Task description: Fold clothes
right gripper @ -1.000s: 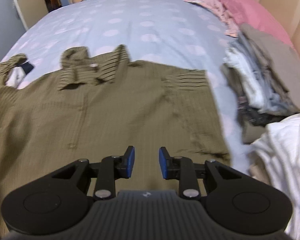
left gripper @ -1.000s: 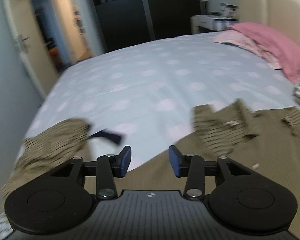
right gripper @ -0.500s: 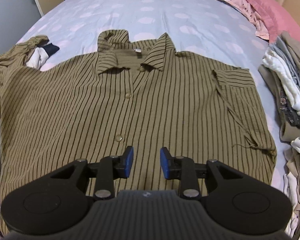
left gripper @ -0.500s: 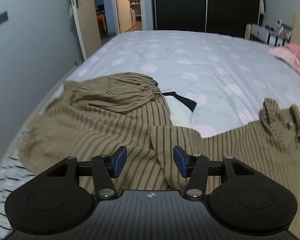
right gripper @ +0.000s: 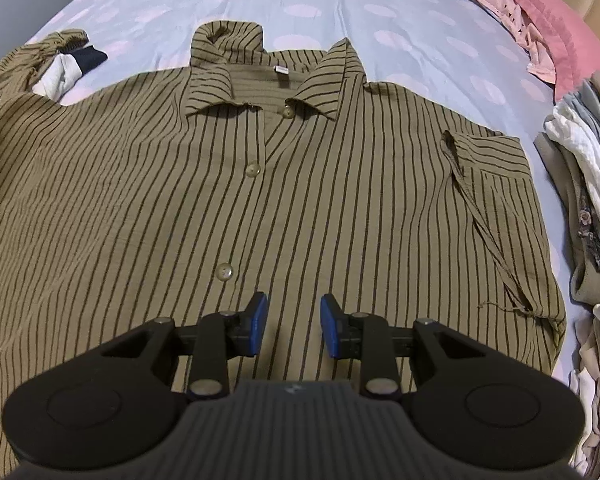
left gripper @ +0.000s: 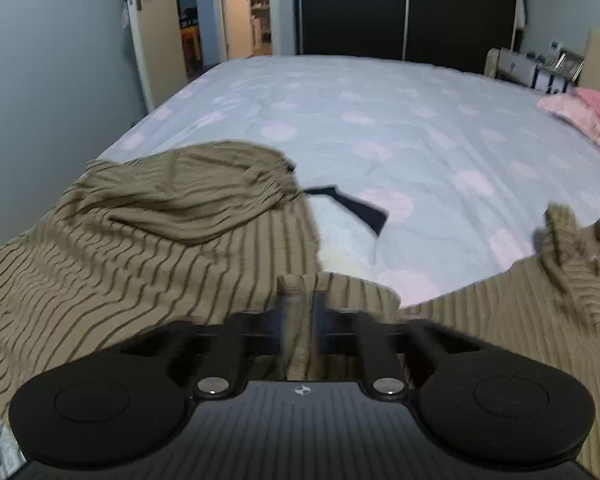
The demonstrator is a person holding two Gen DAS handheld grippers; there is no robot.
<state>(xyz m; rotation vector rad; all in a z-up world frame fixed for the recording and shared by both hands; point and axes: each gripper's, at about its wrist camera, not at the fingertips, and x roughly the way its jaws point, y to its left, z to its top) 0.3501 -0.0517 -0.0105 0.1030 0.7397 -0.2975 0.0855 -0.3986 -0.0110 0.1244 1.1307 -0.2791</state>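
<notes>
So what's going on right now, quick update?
Left gripper: jaws just closed on a fold of the striped shirt. Right gripper: jaws open above shirt front. Shirt flat, buttoned side up. Clothes pile alongside.

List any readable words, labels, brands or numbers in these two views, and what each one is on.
None can be read.
Neck label inside the collar of the striped shirt: a small white tag, print too small to read.
Small round emblem on the left gripper's body: a mark, no letters.
Items on the far bedside stand: too blurred to tell.
</notes>
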